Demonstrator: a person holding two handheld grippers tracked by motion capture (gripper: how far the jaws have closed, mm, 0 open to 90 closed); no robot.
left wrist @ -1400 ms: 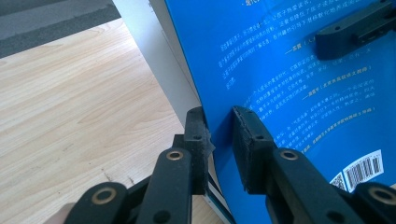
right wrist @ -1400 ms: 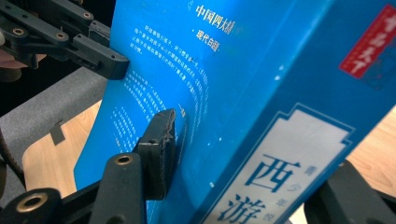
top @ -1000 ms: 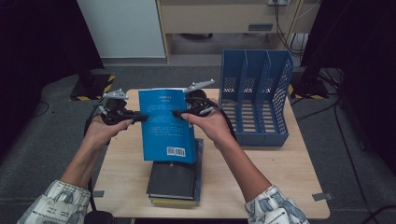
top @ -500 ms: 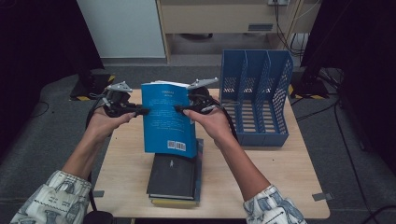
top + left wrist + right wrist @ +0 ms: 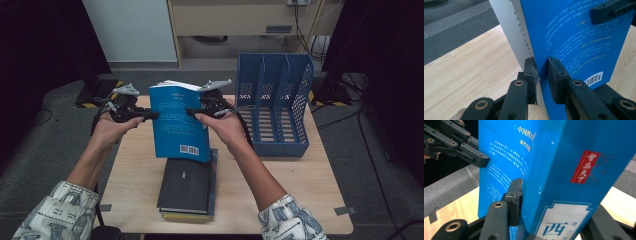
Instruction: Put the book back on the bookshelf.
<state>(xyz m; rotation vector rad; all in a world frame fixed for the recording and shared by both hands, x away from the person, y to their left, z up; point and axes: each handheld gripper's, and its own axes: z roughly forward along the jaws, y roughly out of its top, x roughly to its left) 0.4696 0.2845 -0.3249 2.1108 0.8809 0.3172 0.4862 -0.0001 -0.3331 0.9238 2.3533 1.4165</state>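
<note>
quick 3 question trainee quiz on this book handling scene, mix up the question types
1. True or false: the blue paperback book lies flat on the black hardcover book.
2. Which gripper pinches only the book's back cover? A) left gripper B) right gripper
3. Fill in: the empty blue plastic mesh file rack stands on the light wooden table beside the person's ____ hand.

Key
1. False: both grippers hold it upright above the stack.
2. A; the right gripper clamps at the spine side.
3. right

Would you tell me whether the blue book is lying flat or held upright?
Upright, slightly tilted: the blue book is off the table, with the left tool and right tool pinching its side edges.
</note>
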